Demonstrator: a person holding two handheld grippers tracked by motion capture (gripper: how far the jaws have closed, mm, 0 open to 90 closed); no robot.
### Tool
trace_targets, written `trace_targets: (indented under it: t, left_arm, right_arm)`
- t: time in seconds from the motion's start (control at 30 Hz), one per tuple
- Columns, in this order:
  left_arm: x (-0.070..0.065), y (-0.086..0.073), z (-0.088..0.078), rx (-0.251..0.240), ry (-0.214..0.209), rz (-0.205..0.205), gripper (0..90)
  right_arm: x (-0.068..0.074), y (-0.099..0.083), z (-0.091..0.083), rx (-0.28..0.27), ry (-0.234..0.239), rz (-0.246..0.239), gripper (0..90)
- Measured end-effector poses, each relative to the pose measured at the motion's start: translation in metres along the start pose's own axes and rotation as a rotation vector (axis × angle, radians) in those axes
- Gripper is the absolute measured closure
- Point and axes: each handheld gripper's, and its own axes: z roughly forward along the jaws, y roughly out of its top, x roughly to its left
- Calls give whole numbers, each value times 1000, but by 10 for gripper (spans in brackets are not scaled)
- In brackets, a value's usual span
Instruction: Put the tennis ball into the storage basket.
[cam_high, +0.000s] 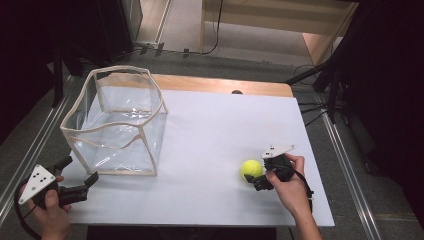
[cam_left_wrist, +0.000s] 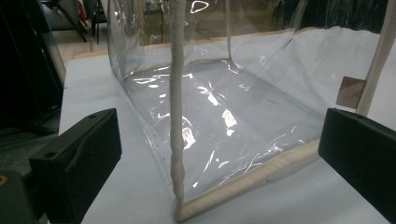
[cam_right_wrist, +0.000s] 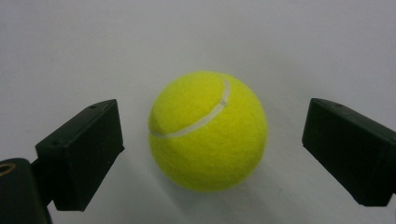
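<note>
My right gripper (cam_right_wrist: 212, 154) has its fingers spread wide either side of the tennis ball (cam_right_wrist: 208, 130), which sits on the white table (cam_high: 210, 145), untouched. My left gripper (cam_left_wrist: 219, 158) is also open, facing the clear bag (cam_left_wrist: 215, 107).

High view: fixed overhead, person's side, facing forward and down over the whole white table (cam_high: 210, 150). Left gripper view: low, near table level, looks along the spread jaws of the left gripper (cam_left_wrist: 219, 158) at the clear bag (cam_left_wrist: 224, 107) close ahead. Right gripper view: steep downward, close, tennis ball (cam_right_wrist: 208, 130) between the parted jaws of the right gripper (cam_right_wrist: 212, 154). High view shares bag (cam_high: 117, 122), ball (cam_high: 251, 169), both grippers (cam_high: 80, 172) (cam_high: 257, 181).
</note>
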Motion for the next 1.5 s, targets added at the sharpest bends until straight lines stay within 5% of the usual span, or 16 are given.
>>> trace_targets:
  t: [0.67,1.0,1.2,1.5]
  left_arm:
    - [0,0,0,4,-2,2,0]
    - [0,0,0,4,-2,2,0]
    - [0,0,0,4,-2,2,0]
    - [0,0,0,4,-3,1,0]
  right_arm:
    - [5,5,24,112,44,37,51]
    - [4,7,28,121,12,93,170]
    - [2,5,30,138,-32,88,223]
    - [3,7,34,138,-40,87,235]
